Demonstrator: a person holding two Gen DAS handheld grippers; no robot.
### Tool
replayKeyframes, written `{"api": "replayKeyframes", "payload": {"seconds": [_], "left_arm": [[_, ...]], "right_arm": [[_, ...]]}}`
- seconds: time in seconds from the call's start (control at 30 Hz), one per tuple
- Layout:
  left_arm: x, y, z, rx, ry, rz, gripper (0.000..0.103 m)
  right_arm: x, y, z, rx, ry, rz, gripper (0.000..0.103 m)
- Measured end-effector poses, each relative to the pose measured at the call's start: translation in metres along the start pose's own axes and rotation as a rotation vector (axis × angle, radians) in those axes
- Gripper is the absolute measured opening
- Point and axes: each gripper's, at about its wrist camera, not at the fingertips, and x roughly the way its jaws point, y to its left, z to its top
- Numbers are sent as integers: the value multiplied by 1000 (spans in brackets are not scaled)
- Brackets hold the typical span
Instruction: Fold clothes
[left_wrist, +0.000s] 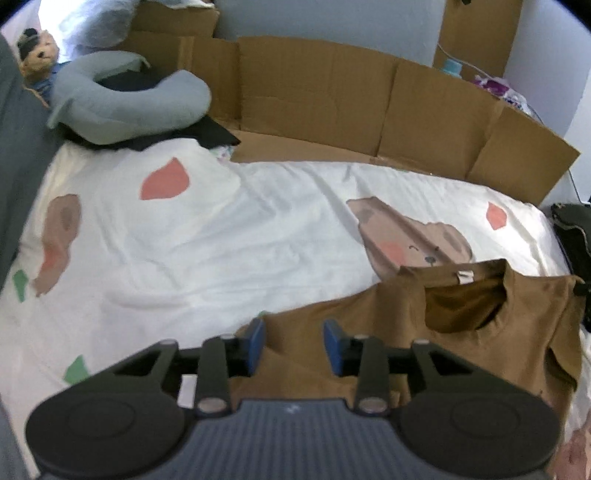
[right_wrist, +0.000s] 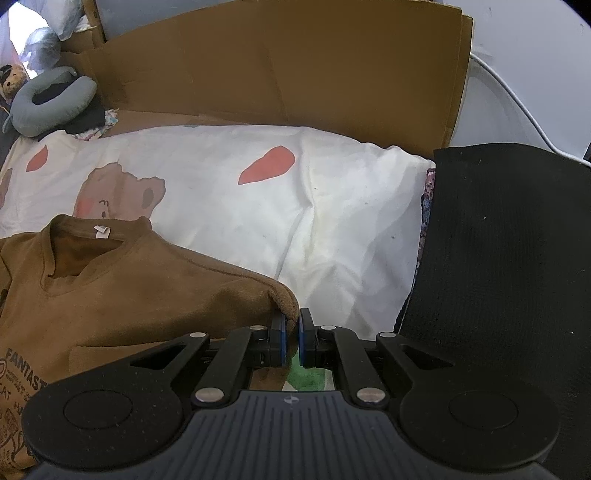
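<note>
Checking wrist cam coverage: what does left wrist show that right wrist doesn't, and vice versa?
Only left wrist: the left gripper, jaws apart over the shirt's edge, and a teal bottle at the back right.

Only right wrist: the right gripper shut on the shirt's sleeve end, the shirt's printed text, and a black mat on the right.

Both: the brown shirt with its neck tag, the white printed sheet, the cardboard, the grey neck pillow and the teddy.

The brown shirt (right_wrist: 122, 295) has dark print at its lower left; it reads "FANTAST", cut off at the edge; below it "CAT"; the other words are too blurred to read.
</note>
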Motion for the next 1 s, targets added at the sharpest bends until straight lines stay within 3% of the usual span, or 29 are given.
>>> {"api": "replayKeyframes", "payload": {"seconds": [0.13, 0.27, 0.47, 0.53, 0.7, 0.83, 1.0], "left_arm": [[25, -4, -6, 12, 13, 29, 42], [44, -8, -17, 26, 54, 5, 43], [53, -10, -22, 60, 60, 29, 42], [56, -8, -25, 49, 67, 43, 32], [61, -5, -32, 43, 82, 62, 24], [62, -2, -36, 35, 87, 51, 7], [53, -15, -39, 108, 95, -25, 5]], "right_arm": [[4, -2, 0, -6, 2, 8, 4], [17, -4, 2, -41, 39, 13, 4], [29, -8, 6, -61, 69, 9, 4], [31, -8, 5, -65, 74, 8, 4], [32, -6, 5, -70, 77, 4, 4], [32, -6, 4, -70, 78, 2, 4], [33, -6, 4, -73, 79, -1, 4]]}}
